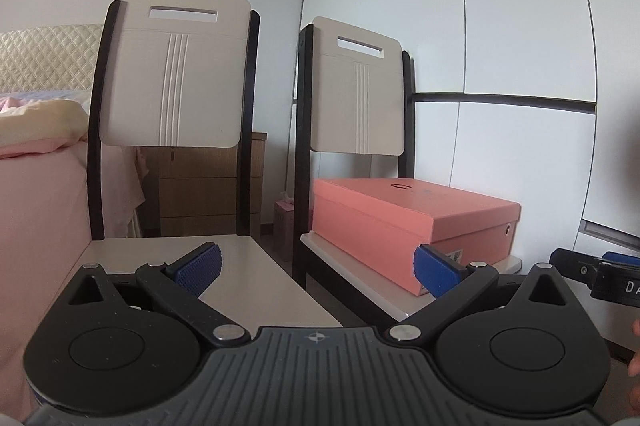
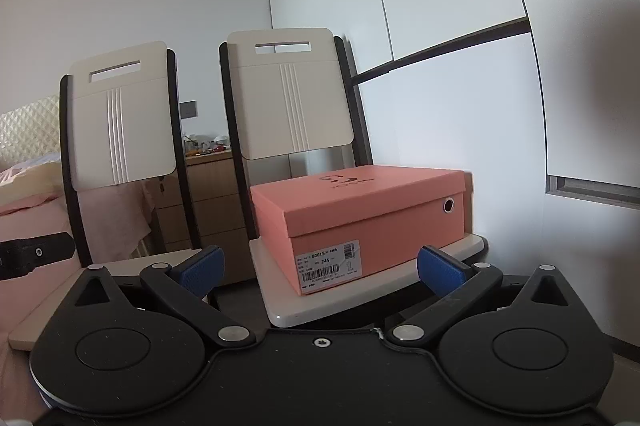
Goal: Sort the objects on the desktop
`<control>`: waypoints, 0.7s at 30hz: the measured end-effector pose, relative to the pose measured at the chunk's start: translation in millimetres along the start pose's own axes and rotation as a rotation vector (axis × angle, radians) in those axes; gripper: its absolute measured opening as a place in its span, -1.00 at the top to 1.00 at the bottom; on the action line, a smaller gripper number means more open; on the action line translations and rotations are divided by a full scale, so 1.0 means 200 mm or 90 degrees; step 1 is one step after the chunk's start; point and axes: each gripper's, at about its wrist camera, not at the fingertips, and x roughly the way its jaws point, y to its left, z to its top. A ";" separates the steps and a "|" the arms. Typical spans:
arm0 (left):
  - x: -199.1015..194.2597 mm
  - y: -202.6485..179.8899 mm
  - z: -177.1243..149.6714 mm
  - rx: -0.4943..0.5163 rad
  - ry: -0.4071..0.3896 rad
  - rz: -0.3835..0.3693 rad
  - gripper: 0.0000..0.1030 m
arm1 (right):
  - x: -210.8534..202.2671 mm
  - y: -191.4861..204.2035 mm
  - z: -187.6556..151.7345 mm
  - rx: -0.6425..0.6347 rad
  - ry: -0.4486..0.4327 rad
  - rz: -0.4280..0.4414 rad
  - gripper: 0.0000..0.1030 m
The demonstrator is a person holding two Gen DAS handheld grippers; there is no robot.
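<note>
A salmon-pink shoe box (image 1: 412,222) with its lid on sits on the seat of the right chair (image 1: 360,270); it also shows in the right wrist view (image 2: 368,222), with a barcode label on its near end. My left gripper (image 1: 318,272) is open and empty, facing the gap between the two chairs. My right gripper (image 2: 320,268) is open and empty, a short way in front of the box. The right gripper's body shows at the right edge of the left wrist view (image 1: 600,276).
Two cream chairs with black frames stand side by side; the left chair's seat (image 1: 168,254) is bare. A pink bed (image 1: 36,186) lies on the left. A wooden drawer unit (image 2: 212,206) stands behind the chairs. White wardrobe doors (image 2: 460,86) fill the right.
</note>
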 end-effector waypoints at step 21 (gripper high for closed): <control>-0.01 -0.01 0.00 0.001 0.008 0.014 -1.00 | 0.04 0.04 0.00 -0.007 0.002 -0.032 -0.99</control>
